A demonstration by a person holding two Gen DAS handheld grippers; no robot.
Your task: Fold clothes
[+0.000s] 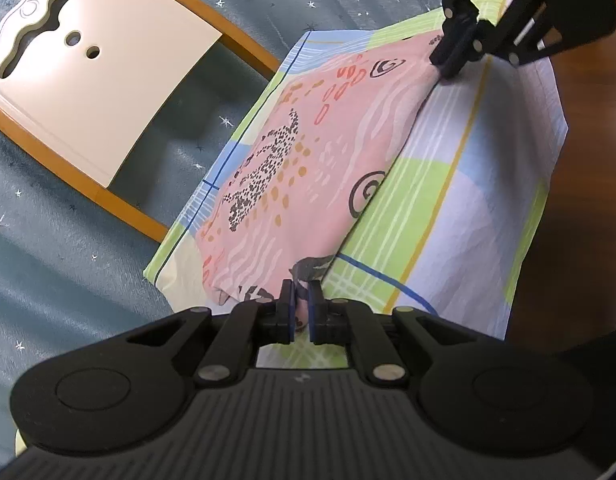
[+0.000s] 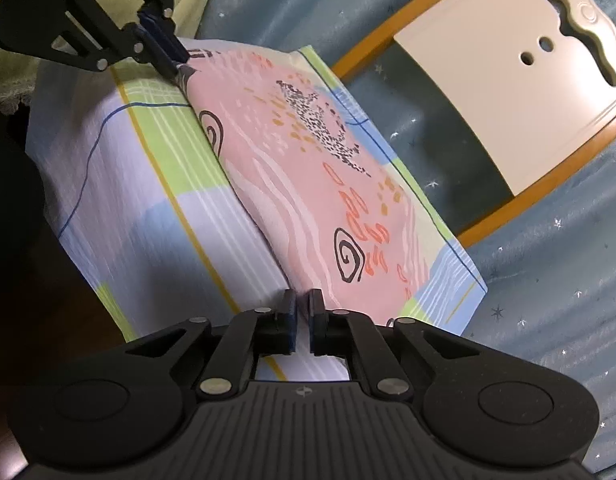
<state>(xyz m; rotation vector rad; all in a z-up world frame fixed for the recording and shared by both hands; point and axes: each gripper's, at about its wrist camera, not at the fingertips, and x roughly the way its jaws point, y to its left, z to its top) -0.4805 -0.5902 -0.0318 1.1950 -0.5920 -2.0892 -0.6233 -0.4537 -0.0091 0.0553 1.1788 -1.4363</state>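
In the left wrist view, a teal carpet (image 1: 87, 240) with small white stars filled the far left, and on it stood a chair back (image 1: 95, 72), a cream panel in an orange wooden frame, its lower corner close to the near left corner of the cloth-covered surface. That left little free room on that side. The checked cover (image 1: 448, 200), in green, lilac and blue squares with yellow and blue lines, lay over what looked like a cushion or low bench; I could not tell which. Its right edge dropped off against dark brown floor (image 1: 580, 220), which was open.

The pink garment (image 1: 308, 168) lay on the left half of the cover as a long folded strip, its left edge running just inside the cover's left border, its right edge a raised fold across the middle. It was printed with black spirals, a speckled black patch, orange dabs and pale wavy lines.

The left gripper (image 1: 302, 300) was pinched on the garment's near corner, jaws nearly together with fabric between them. The right gripper (image 1: 452, 62) was clamped on the far corner; in its own view the right gripper's fingertips (image 2: 312, 308) were close together over the fold edge.
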